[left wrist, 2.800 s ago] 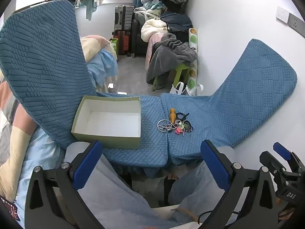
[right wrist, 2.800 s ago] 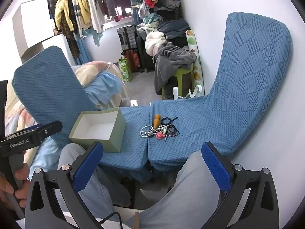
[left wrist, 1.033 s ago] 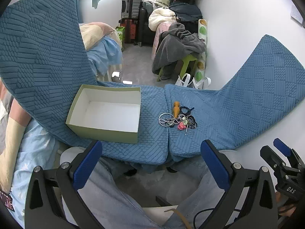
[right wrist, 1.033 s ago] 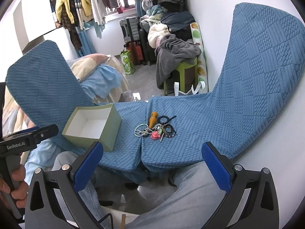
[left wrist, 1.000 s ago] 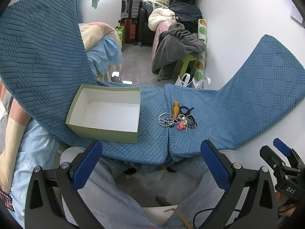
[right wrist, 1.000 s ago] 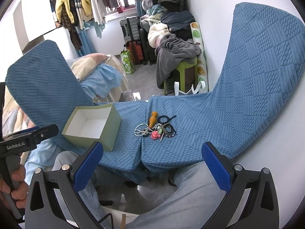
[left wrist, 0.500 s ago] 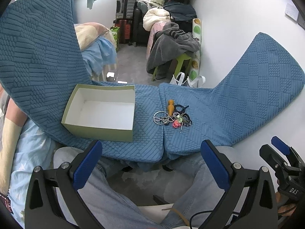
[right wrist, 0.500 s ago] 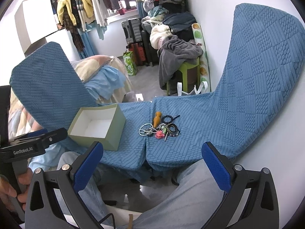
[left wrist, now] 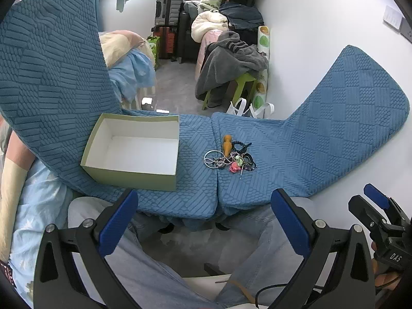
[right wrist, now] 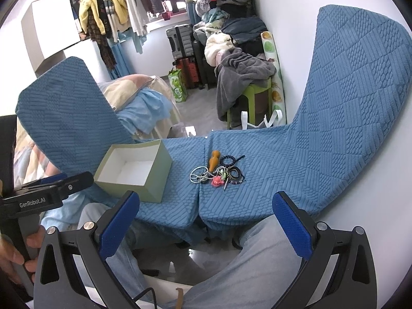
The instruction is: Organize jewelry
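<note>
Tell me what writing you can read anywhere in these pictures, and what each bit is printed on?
"GenRobot.AI": white letters on the black body of the left gripper, seen from the right wrist camera.
"DAS": white letters on the black body of the right gripper, seen from the left wrist camera.
The green box, the jewelry pile and the blue cushions show no writing.

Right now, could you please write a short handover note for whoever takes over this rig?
Left claw: open, holding nothing, held back over the lap.
Right claw: open, holding nothing, likewise short of the cushions.
Jewelry pile: tangled on the blue cushion, just right of the seam.
Green box: open on the left cushion, nothing inside.
Done: nothing moved yet.
Left: lift each piece from the pile into the box.
</note>
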Motion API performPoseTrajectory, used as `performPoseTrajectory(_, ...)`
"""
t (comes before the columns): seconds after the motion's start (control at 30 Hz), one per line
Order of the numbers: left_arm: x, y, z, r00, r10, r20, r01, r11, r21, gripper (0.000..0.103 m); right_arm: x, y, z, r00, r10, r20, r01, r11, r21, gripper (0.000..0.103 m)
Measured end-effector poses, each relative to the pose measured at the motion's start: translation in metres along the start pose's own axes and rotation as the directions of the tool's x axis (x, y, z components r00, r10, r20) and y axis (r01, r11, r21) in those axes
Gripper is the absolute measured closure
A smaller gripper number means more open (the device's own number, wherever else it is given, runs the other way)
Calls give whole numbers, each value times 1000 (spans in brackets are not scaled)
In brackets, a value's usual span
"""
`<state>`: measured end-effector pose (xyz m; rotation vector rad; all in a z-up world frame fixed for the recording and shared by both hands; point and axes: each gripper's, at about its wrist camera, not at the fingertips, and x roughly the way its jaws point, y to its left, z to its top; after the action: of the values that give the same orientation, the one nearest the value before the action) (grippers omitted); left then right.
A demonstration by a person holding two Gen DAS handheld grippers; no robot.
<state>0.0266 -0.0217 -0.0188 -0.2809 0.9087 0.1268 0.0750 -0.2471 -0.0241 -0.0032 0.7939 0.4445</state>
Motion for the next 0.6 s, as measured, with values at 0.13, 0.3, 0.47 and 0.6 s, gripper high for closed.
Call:
performPoseTrajectory(0.13, 2, -3, 0, 1000, 0, -5, 0, 1000, 2, 1, -1, -2, -1, 1000, -1, 7, 1, 1000, 7, 1)
performPoseTrajectory(0.3, 12, -7, 1, 1000, 0, -21, 0, 1000, 8, 1, 6, -10, 1, 1000, 14, -3, -14, 1000, 24, 5)
performPoseTrajectory(0.47, 31, -11, 5, 999, -17, -50, 17, 1000, -3, 1, 21, -18, 4, 999, 33, -19, -33, 999, 25, 12)
performPoseTrajectory(0.6, 53, -13, 10, 997, -36, -66, 36, 999, -2, 1, 41, -25, 5, 998, 51, -40, -50, 999, 21, 19)
